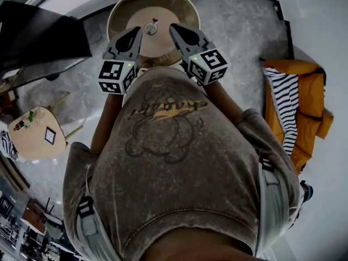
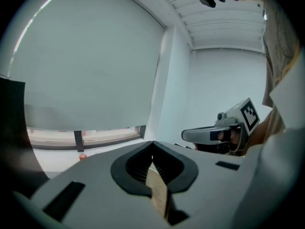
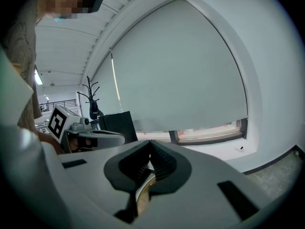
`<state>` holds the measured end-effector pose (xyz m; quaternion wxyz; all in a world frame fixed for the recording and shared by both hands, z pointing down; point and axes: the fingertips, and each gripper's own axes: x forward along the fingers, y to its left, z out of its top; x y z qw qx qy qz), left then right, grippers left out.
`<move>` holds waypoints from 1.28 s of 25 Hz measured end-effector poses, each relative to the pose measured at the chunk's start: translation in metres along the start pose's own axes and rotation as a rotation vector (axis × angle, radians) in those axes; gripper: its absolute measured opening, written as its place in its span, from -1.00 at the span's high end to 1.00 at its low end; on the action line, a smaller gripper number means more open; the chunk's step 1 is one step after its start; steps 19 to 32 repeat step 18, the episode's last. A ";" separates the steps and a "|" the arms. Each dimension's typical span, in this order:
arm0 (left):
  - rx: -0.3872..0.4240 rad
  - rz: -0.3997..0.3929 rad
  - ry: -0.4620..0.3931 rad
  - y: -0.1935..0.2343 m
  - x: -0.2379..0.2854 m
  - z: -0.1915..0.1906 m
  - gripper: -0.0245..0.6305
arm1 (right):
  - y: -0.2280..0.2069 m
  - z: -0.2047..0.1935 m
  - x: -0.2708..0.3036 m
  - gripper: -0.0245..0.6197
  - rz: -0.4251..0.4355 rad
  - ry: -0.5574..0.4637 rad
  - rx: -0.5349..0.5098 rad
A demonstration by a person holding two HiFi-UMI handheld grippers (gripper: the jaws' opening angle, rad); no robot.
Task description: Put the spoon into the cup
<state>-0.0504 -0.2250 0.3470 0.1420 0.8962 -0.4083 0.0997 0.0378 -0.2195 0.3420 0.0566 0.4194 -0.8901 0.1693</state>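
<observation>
In the head view a small cup (image 1: 150,29) stands near the middle of a round wooden table (image 1: 122,15); a thin dark piece (image 1: 155,20) shows just beyond it, too small to tell if it is the spoon. My left gripper (image 1: 138,32) and right gripper (image 1: 174,29) hover side by side above the table's near edge, each a little to one side of the cup. Both are shut with nothing between the jaws. The left gripper view shows its jaws (image 2: 152,144) meeting at the tip, and the right gripper view shows the same (image 3: 150,144). Neither gripper view shows the cup.
A person's torso fills the lower head view. A small wooden side table (image 1: 27,140) stands at the left, an orange seat (image 1: 304,107) with a striped cloth (image 1: 284,113) at the right, and a dark panel (image 1: 38,37) at the upper left. A coat stand (image 3: 93,99) rises beside a blinded window.
</observation>
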 end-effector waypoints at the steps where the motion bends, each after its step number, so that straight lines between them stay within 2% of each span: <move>1: -0.002 0.002 -0.001 0.000 0.001 0.000 0.87 | -0.001 0.000 0.000 0.87 0.000 0.001 0.001; 32: -0.001 0.010 0.014 0.002 0.005 -0.004 0.87 | -0.003 -0.001 0.006 0.87 0.020 0.014 0.003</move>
